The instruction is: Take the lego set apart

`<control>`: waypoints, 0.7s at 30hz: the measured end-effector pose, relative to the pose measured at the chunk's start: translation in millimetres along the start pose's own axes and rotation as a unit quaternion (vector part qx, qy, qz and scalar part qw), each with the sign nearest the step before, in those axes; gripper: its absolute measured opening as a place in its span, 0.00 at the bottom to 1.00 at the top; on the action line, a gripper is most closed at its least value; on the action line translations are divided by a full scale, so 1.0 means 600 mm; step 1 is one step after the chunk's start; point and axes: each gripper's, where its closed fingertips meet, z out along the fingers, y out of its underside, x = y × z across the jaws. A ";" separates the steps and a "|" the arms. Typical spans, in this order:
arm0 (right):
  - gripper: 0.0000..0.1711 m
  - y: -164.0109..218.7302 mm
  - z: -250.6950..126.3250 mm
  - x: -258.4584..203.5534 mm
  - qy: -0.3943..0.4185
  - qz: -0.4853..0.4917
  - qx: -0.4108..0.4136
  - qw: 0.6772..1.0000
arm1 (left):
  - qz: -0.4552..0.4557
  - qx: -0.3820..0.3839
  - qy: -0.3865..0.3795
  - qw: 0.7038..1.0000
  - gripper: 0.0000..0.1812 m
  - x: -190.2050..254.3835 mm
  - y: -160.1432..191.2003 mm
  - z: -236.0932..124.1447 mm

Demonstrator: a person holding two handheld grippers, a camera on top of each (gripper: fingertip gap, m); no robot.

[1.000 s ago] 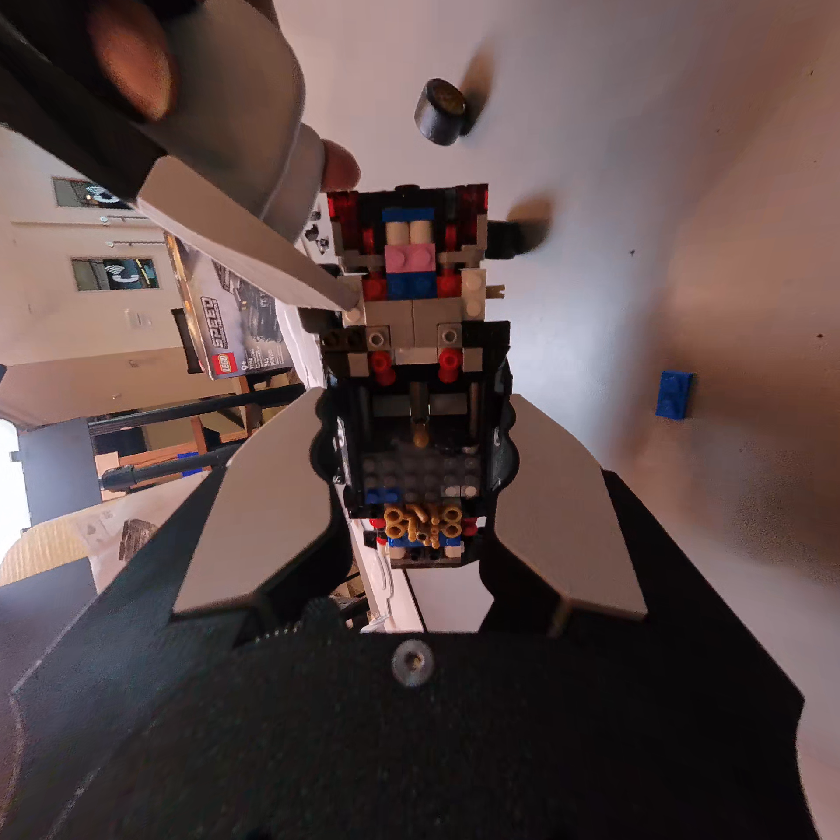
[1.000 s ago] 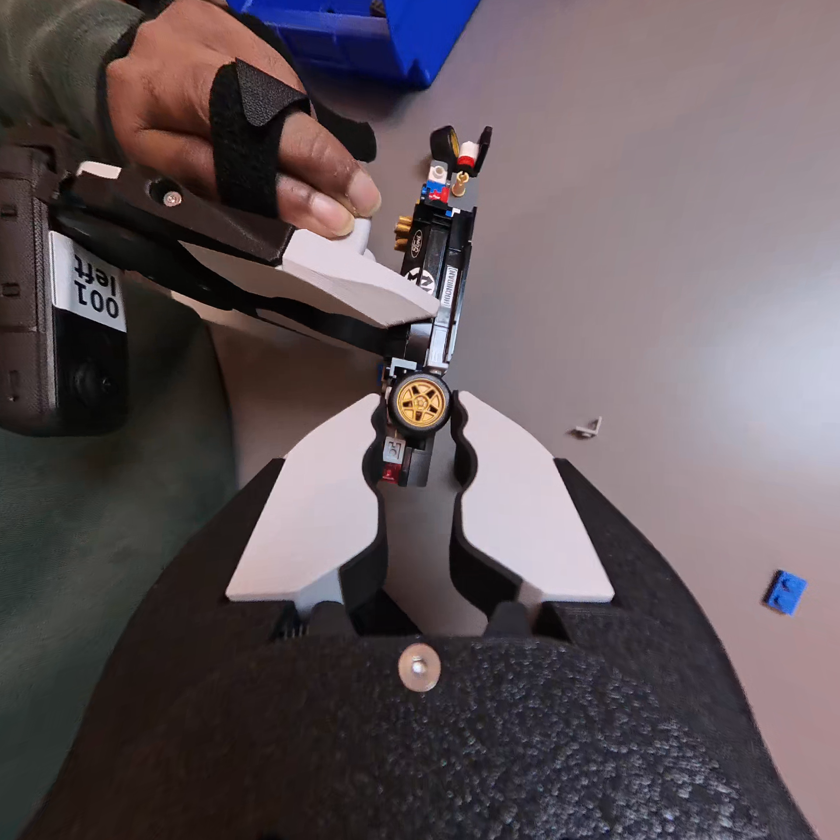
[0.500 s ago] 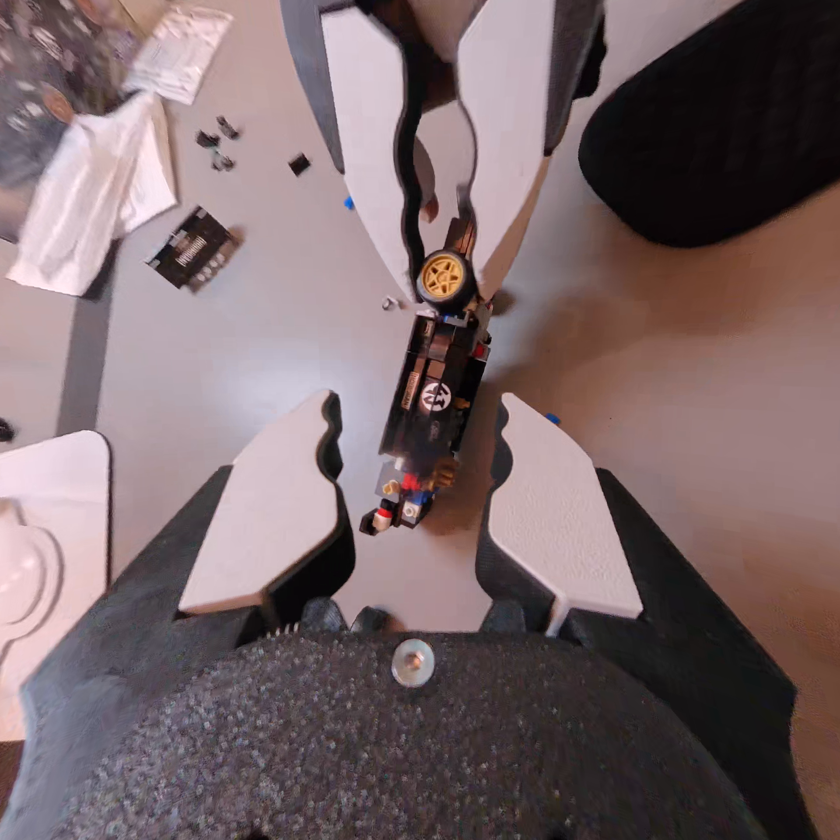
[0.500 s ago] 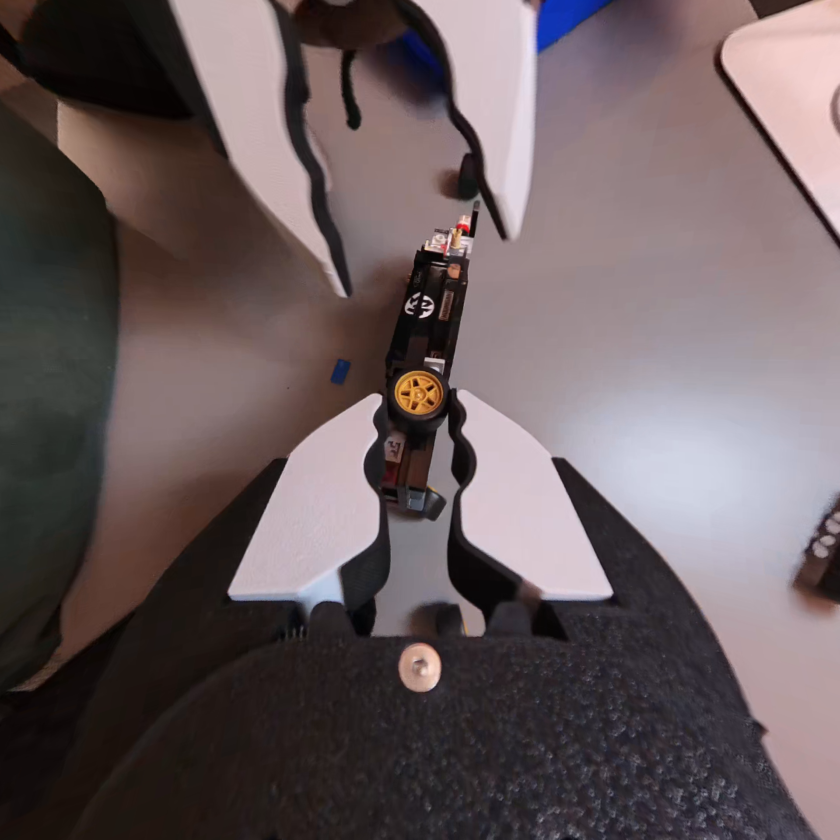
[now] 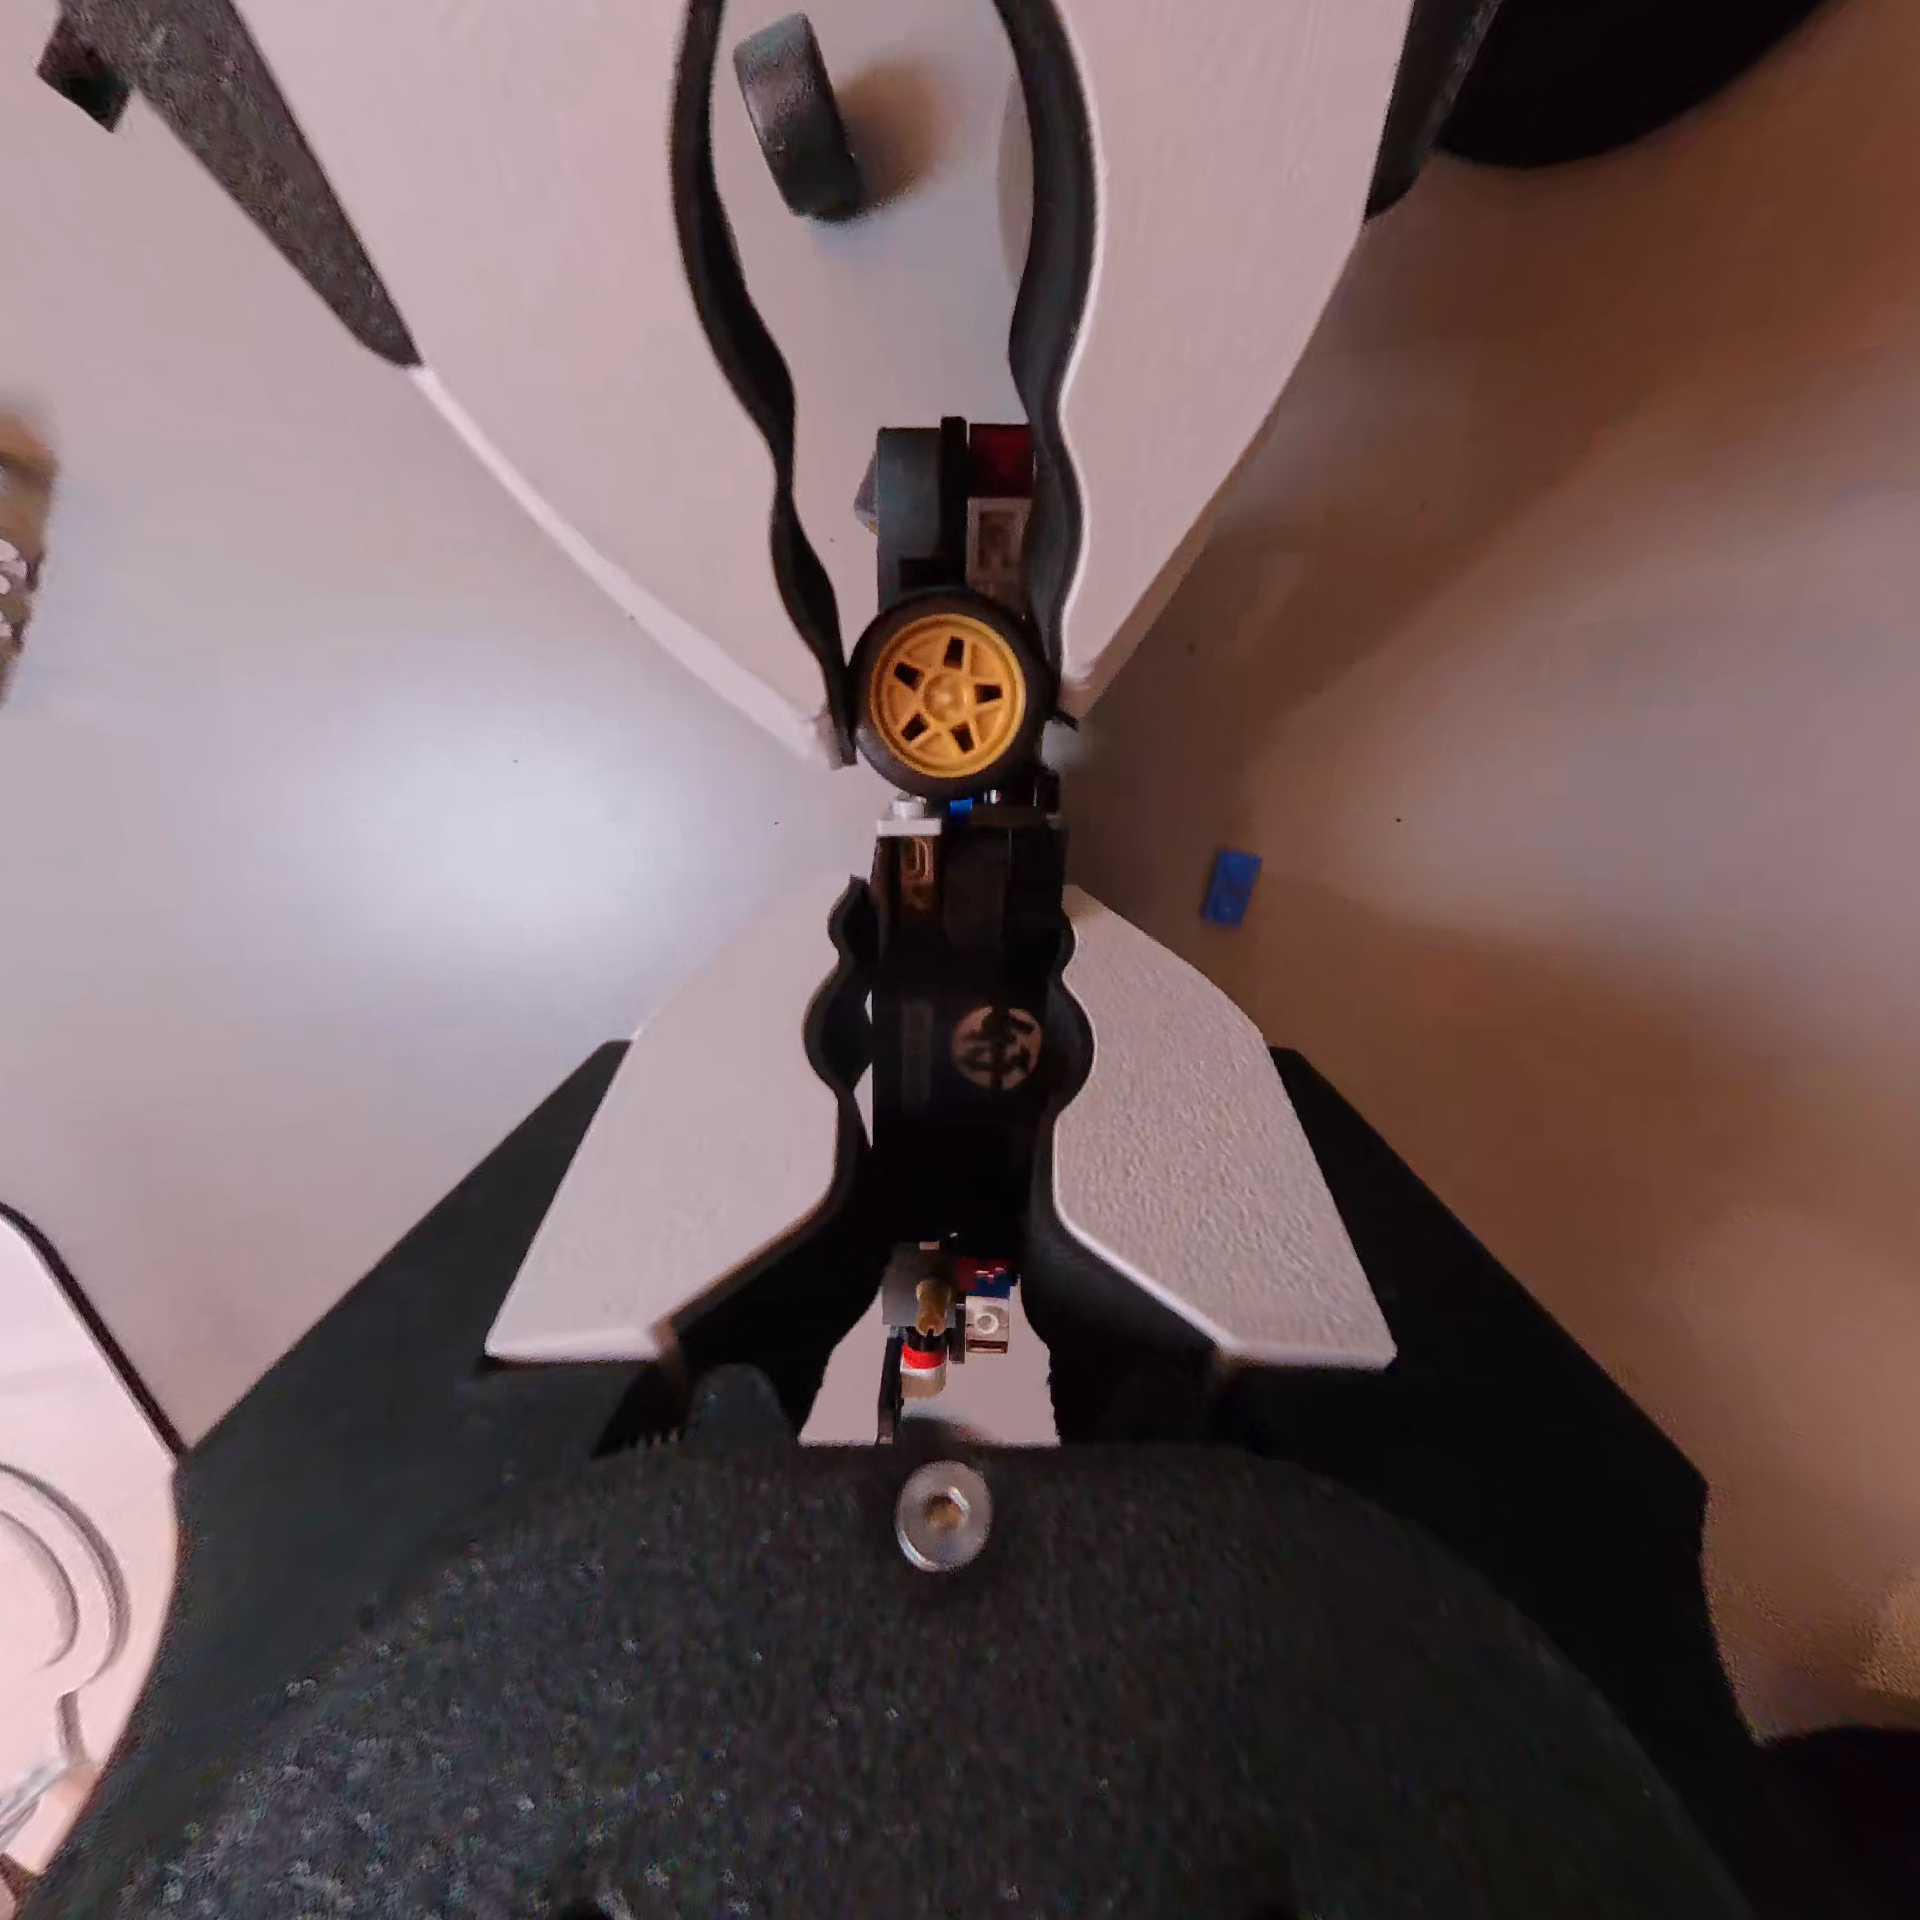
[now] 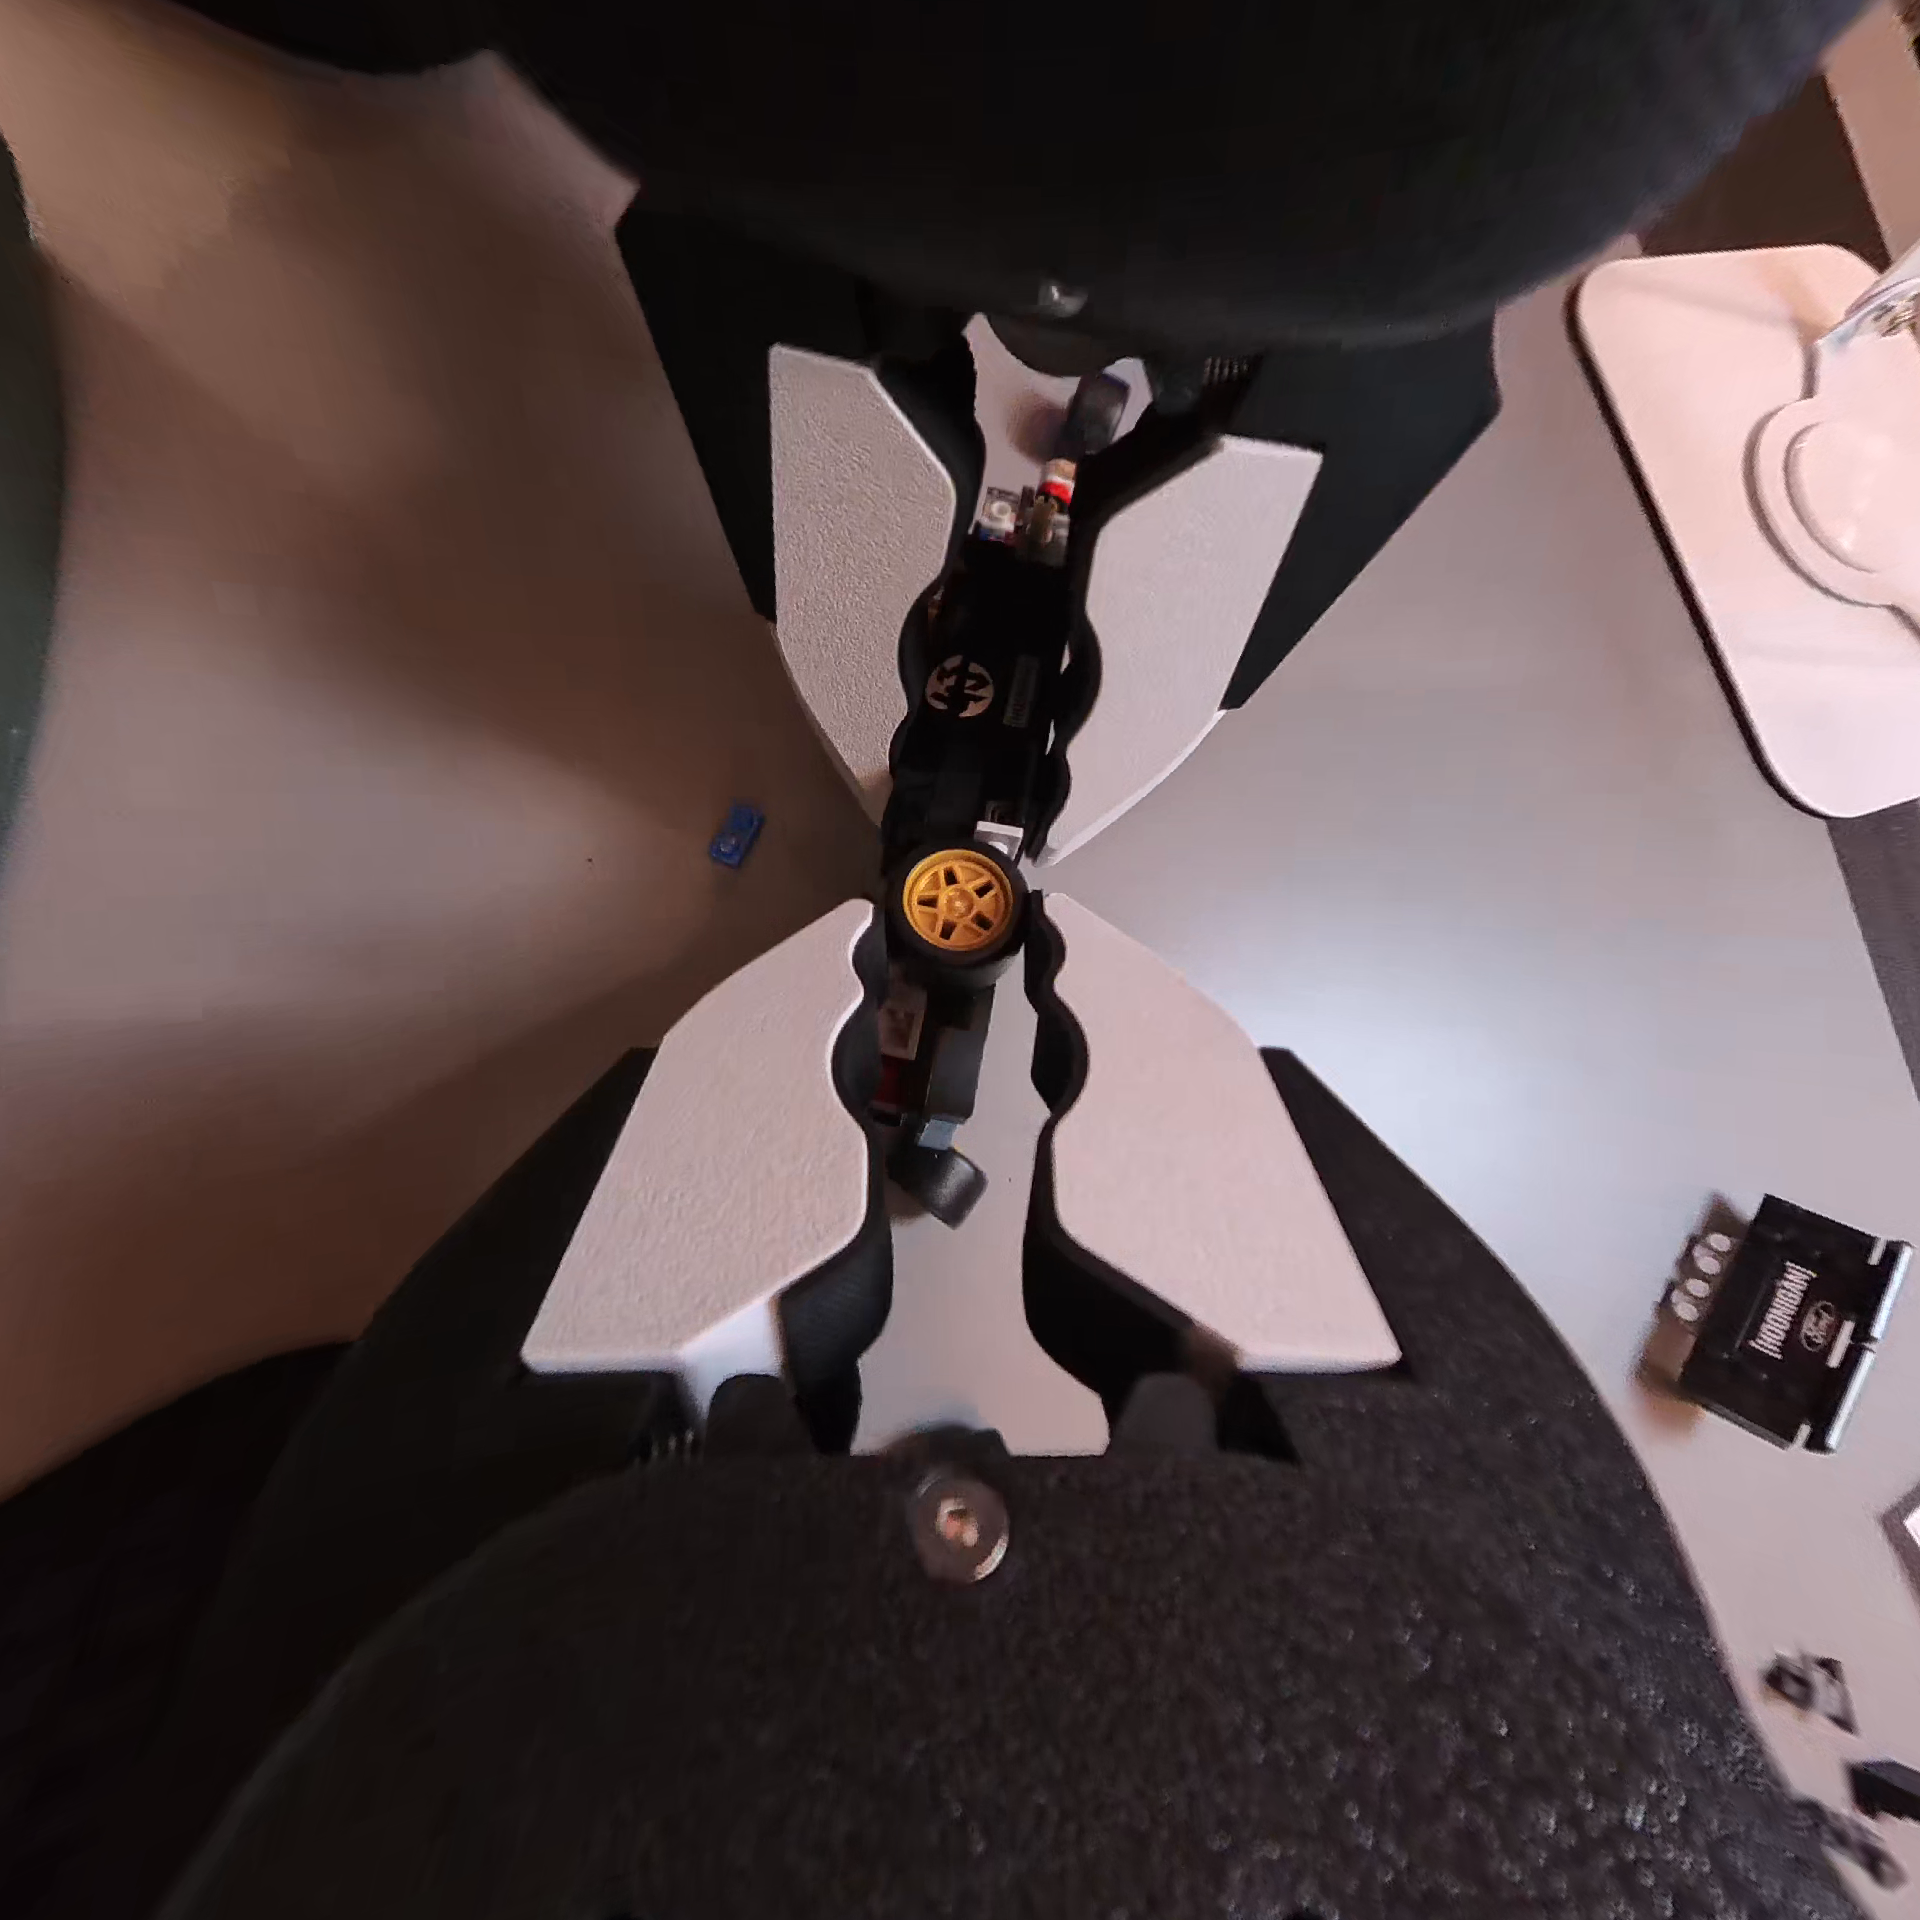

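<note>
Both grippers pinch the black brick-built lego car (image 5: 961, 1049) end to end, left gripper (image 5: 951, 1049) clamping the body and right gripper (image 6: 956, 997) squeezing the gold-spoked wheel end (image 6: 954, 906), probably bracing to pull it apart.

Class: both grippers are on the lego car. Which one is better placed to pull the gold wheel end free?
Right, probably. The right gripper is shut on the lego car right at the gold wheel, while the left gripper clamps the black body, bracing it.

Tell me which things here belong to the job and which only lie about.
Job:
lego car
gold wheel
left gripper, shut on the car body
right gripper, shut at the wheel end

Lying about:
blue plate
loose tyre
black panel
white tray
</note>
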 end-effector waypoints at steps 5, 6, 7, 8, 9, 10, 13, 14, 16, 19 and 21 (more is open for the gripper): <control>0.15 -0.033 -0.042 0.014 0.045 -0.013 0.070 0.996 | 0.003 -0.006 0.014 1.000 0.17 0.003 0.003 0.006; 0.15 -0.021 -0.043 0.006 0.036 0.002 0.073 0.997 | -0.001 -0.004 0.011 1.000 0.17 0.001 0.006 0.003; 0.15 -0.014 -0.053 0.008 0.032 0.038 0.092 0.995 | -0.007 -0.005 0.008 1.000 0.17 -0.003 0.011 0.000; 0.15 -0.013 -0.070 0.018 0.039 0.071 0.120 0.990 | -0.013 -0.002 0.007 1.000 0.17 -0.005 0.016 -0.001; 0.15 -0.012 -0.089 0.030 0.051 0.094 0.142 0.984 | -0.019 0.005 0.009 1.000 0.17 -0.004 0.017 -0.002; 0.15 -0.009 -0.104 0.041 0.067 0.107 0.151 0.980 | -0.023 0.010 0.011 1.000 0.17 -0.005 0.018 -0.004; 0.15 0.004 -0.126 0.058 0.078 0.166 0.174 0.968 | -0.041 0.015 0.033 0.998 0.17 -0.006 0.017 -0.008; 0.15 0.015 -0.125 0.061 0.069 0.196 0.171 0.963 | -0.051 0.016 0.046 0.998 0.17 -0.007 0.016 -0.010; 0.15 0.043 -0.113 0.062 0.060 0.228 0.155 0.959 | -0.081 0.022 0.086 0.993 0.17 -0.013 0.012 -0.017; 0.15 0.068 -0.095 0.059 0.060 0.246 0.139 0.957 | -0.155 0.031 0.202 0.966 0.16 -0.021 0.010 -0.023; 0.15 0.069 -0.089 0.055 0.057 0.252 0.142 0.956 | -0.187 0.040 0.268 0.944 0.16 -0.036 0.012 -0.017</control>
